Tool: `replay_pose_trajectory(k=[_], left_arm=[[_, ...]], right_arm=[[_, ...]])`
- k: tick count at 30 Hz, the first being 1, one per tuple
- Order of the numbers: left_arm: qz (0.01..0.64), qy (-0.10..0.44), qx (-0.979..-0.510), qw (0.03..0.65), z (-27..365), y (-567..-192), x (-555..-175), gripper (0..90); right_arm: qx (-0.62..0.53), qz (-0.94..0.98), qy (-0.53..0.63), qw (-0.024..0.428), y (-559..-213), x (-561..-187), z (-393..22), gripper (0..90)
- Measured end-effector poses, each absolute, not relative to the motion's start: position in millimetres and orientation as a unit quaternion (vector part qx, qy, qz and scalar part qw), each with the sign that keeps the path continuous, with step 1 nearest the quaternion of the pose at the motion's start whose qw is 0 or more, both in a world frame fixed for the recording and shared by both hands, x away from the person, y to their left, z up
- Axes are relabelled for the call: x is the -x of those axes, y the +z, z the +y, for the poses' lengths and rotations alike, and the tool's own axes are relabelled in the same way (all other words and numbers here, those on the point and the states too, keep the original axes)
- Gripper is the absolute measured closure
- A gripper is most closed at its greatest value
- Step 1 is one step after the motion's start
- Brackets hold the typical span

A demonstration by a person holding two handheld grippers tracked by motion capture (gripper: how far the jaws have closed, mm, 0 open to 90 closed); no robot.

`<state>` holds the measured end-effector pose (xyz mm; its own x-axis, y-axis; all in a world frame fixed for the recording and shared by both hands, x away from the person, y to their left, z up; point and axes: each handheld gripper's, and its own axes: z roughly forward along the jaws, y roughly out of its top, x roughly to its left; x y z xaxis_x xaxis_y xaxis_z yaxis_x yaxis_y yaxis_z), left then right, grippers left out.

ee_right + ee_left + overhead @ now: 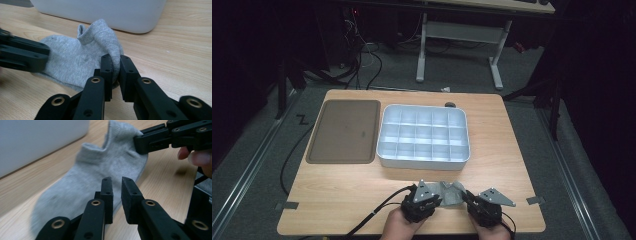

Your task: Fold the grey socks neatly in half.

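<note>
A grey ankle sock [450, 193] lies flat on the wooden table [352, 192] near its front edge, between both grippers. In the right gripper view my right gripper [115, 60] is shut on a raised fold of the sock [75, 56] beside its cuff. The left gripper view shows my left gripper [117, 182] hovering over the sock's [100, 167] near edge, jaws a narrow gap apart with no cloth pinched. From above, the left gripper [438, 199] is at the sock's left and the right gripper [465, 197] at its right.
A white box [424, 162] with several empty compartments stands just beyond the sock. A flat brown tray [344, 131] lies to its left. A small dark object [450, 105] sits at the table's far edge. Cables trail from the left gripper toward the front left.
</note>
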<state>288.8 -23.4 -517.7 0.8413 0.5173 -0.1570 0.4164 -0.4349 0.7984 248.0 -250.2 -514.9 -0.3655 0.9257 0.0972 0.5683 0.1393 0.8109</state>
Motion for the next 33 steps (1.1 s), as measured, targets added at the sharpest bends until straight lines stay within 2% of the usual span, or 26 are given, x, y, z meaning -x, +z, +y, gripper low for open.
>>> replay_pose_trajectory(k=[8,17,20,26,29,33], left_arm=[[0.273,0.06,-0.869,0.408,-47,-527,-298,84.2],[0.269,0.068,-0.868,0.412,-49,-528,-298,84.3],[0.27,0.074,-0.864,0.419,-45,-527,-296,81.1],[0.276,0.094,-0.847,0.444,-10,-517,-288,79.0],[0.3,0.086,-0.841,0.442,23,-519,-288,83.6],[0.334,0.084,-0.831,0.437,46,-525,-295,83.9]], right_arm=[[-0.513,0.723,0.407,0.221,-514,-248,-249,82.9],[-0.501,0.715,0.449,0.19,-504,-242,-241,82.9],[-0.495,0.719,0.447,0.196,-504,-241,-236,82.9],[-0.506,0.714,0.439,0.202,-507,-244,-242,82.9],[-0.505,0.715,0.438,0.204,-507,-244,-243,82.8],[-0.501,0.719,0.436,0.205,-507,-244,-240,82.8]])
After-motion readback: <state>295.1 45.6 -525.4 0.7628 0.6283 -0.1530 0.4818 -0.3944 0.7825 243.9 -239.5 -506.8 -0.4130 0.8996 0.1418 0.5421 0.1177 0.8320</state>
